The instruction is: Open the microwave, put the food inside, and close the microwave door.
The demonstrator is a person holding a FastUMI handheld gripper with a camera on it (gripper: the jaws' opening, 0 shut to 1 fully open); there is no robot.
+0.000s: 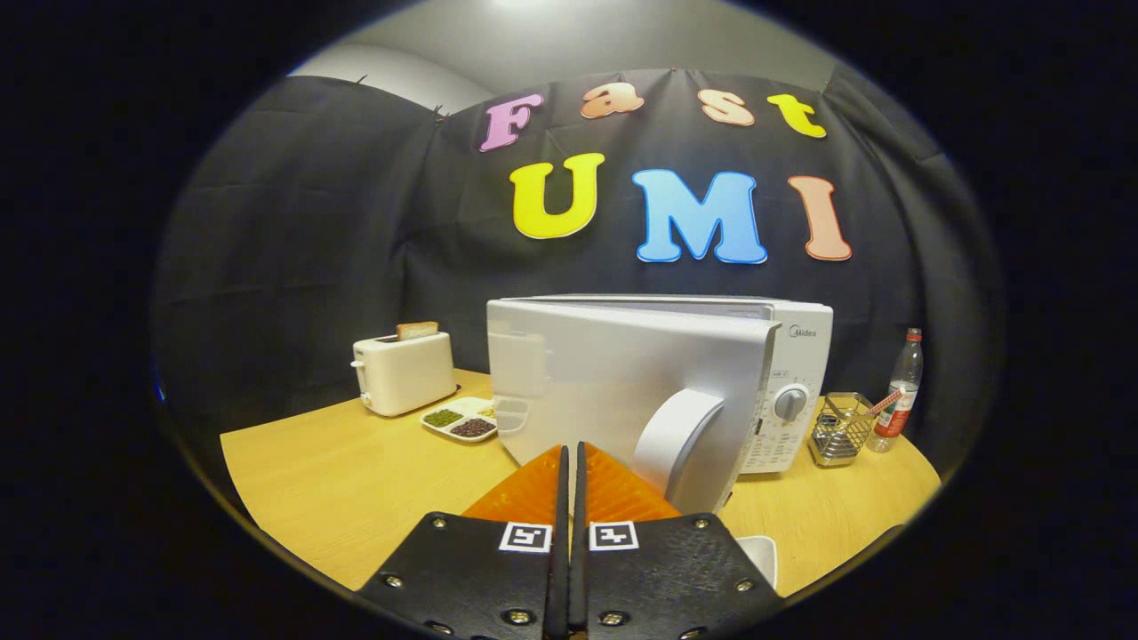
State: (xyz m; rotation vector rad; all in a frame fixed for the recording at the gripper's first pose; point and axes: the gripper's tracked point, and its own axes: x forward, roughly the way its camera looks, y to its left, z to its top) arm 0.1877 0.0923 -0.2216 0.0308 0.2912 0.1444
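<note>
A white microwave (791,356) stands on the wooden table (338,480). Its door (605,382) hangs partly open, hinged on the left, with its right edge swung out toward me. The curved white handle (676,436) sits near that free edge. My gripper (569,452) is shut, fingers pressed together with nothing between them. Its tips sit low at the door's outer face, just left of the handle; I cannot tell if they touch it. The door hides the microwave's inside. A white dish edge (760,558) peeks out beside the right finger.
A white toaster (404,372) with a bread slice (417,330) stands at the back left. A divided white tray of beans (460,420) lies beside the door's hinge side. Right of the microwave are a wire basket (838,430) and a bottle (901,391).
</note>
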